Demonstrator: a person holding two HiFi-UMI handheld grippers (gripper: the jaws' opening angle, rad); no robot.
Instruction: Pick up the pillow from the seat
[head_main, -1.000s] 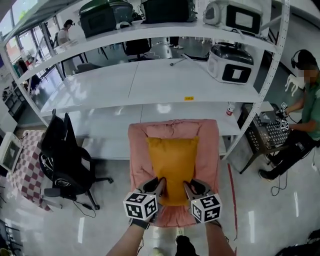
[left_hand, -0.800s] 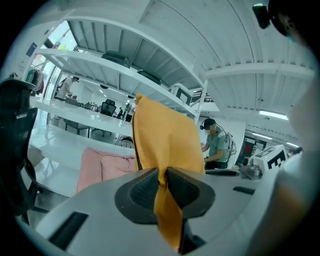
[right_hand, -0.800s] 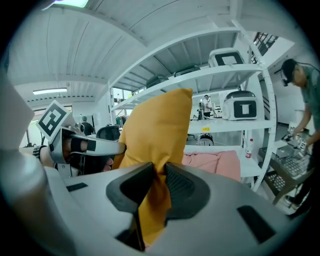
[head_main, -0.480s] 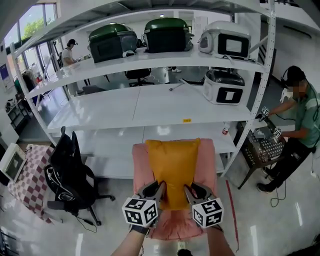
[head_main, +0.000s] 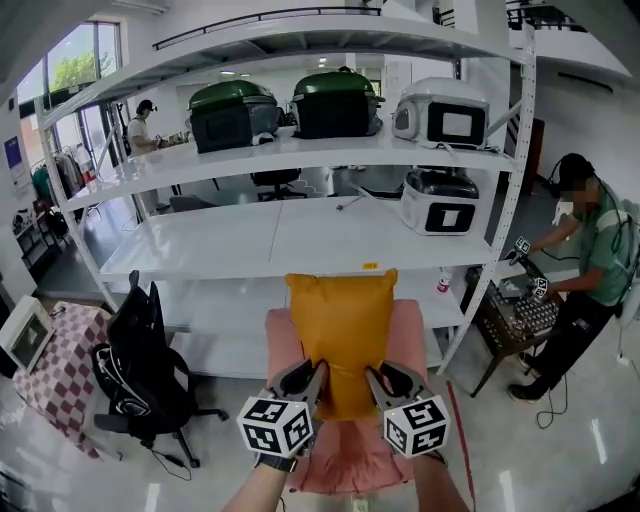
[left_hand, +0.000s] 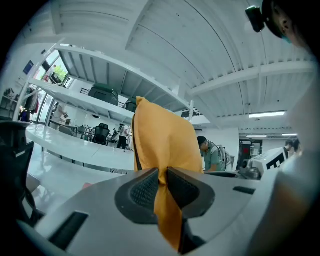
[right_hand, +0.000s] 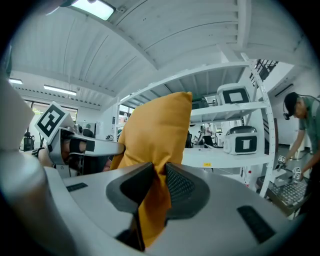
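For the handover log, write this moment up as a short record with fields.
pillow: orange, held upright, lower edge pinched by both tools
left tool: shut on the pillow's lower left
right tool: shut on the pillow's lower right
seat: pink, behind and below the pillow
backdrop: white shelf; black chair at left; person at right
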